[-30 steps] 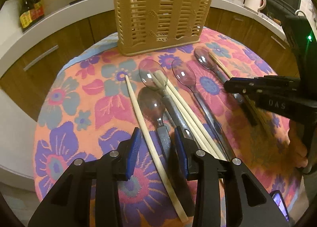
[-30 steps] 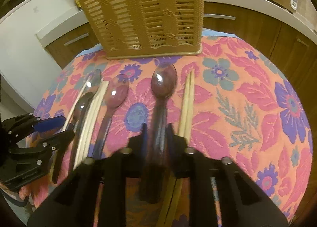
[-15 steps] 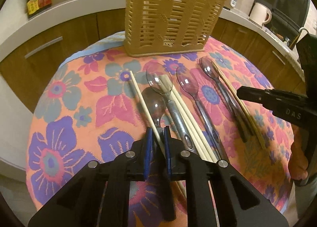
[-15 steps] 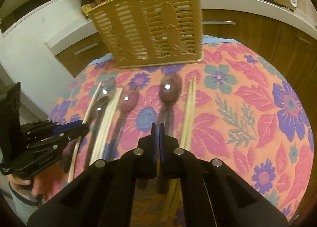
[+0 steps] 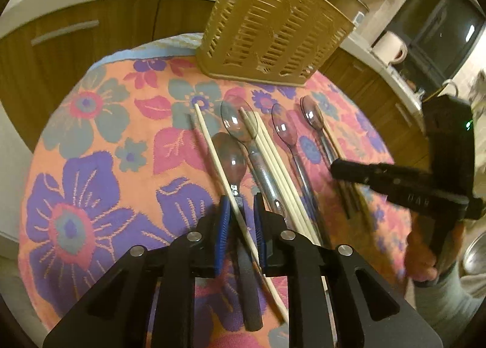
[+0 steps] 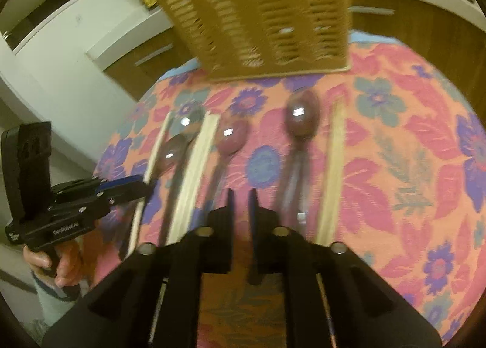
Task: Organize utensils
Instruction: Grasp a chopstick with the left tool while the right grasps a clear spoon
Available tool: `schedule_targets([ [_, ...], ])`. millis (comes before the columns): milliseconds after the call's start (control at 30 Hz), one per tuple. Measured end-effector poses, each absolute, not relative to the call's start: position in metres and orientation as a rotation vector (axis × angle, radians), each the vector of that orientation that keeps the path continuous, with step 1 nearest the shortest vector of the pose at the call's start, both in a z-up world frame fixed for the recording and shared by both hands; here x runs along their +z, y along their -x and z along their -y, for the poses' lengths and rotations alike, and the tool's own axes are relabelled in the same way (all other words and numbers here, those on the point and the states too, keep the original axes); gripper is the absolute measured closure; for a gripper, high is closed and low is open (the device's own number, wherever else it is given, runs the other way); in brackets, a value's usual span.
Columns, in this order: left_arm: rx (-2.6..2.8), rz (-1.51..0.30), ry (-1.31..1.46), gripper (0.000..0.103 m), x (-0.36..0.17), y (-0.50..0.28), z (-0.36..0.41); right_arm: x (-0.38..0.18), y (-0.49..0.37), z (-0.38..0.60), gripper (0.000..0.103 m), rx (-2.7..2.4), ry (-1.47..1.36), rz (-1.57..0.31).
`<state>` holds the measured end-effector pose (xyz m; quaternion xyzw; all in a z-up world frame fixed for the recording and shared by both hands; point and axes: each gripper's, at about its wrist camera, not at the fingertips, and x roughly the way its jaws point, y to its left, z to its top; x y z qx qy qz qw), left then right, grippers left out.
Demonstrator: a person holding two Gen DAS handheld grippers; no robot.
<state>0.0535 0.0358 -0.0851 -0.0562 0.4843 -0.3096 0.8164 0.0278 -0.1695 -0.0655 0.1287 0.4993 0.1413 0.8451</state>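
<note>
Four spoons (image 5: 232, 161) and several chopsticks (image 5: 226, 178) lie in a row on the floral cloth (image 5: 91, 147), before the slatted basket (image 5: 270, 32). Left gripper (image 5: 240, 211): jaws narrow, having just opened slightly, straddling one chopstick and a spoon handle without pressing. Right gripper (image 6: 241, 196): jaws just opened, nothing between them.

An orange cloth (image 5: 127, 165) patterned with purple, pink and teal flowers carries pale cream chopsticks (image 5: 273, 165) and clear spoons (image 5: 235, 123) before a tan slotted basket (image 5: 273, 29).
</note>
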Motion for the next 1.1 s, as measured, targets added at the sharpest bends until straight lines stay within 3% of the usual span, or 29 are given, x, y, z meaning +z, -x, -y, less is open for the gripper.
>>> schedule_targets([
  [33,-0.658,-1.038,0.126,0.089,-0.085,-0.054,-0.039,-0.066,-0.030,0.164,0.066,0.307,-0.265,-1.061],
  [67,-0.656,-1.043,0.132,0.092,-0.086,-0.056,-0.041,-0.065,-0.031,0.161,0.059,0.305,-0.256,-1.056],
  [133,-0.644,-1.056,0.132,0.098,-0.088,-0.058,-0.042,-0.063,-0.033,0.152,0.059,0.280,-0.217,-1.044],
  [233,-0.621,-1.061,0.118,0.102,-0.088,-0.061,-0.049,-0.070,-0.043,0.149,0.073,0.230,-0.214,-1.097],
  [467,-0.555,-1.056,0.057,0.103,-0.082,-0.069,-0.057,-0.075,-0.060,0.131,0.078,0.183,-0.169,-1.114],
  [533,-0.568,-1.048,0.063,0.097,-0.079,-0.069,-0.058,-0.075,-0.061,0.119,0.079,0.162,-0.100,-1.112],
  [600,-0.577,-1.037,0.049,0.083,-0.075,-0.069,-0.054,-0.075,-0.059,0.112,0.084,0.126,-0.036,-1.108],
  [667,-0.583,-1.029,0.013,0.079,-0.072,-0.068,-0.046,-0.075,-0.058,0.113,0.089,0.118,-0.037,-1.109],
  [1100,-0.526,-1.090,-0.304,0.077,-0.076,-0.073,-0.004,-0.074,-0.061,0.143,0.092,0.144,-0.062,-1.179],
])
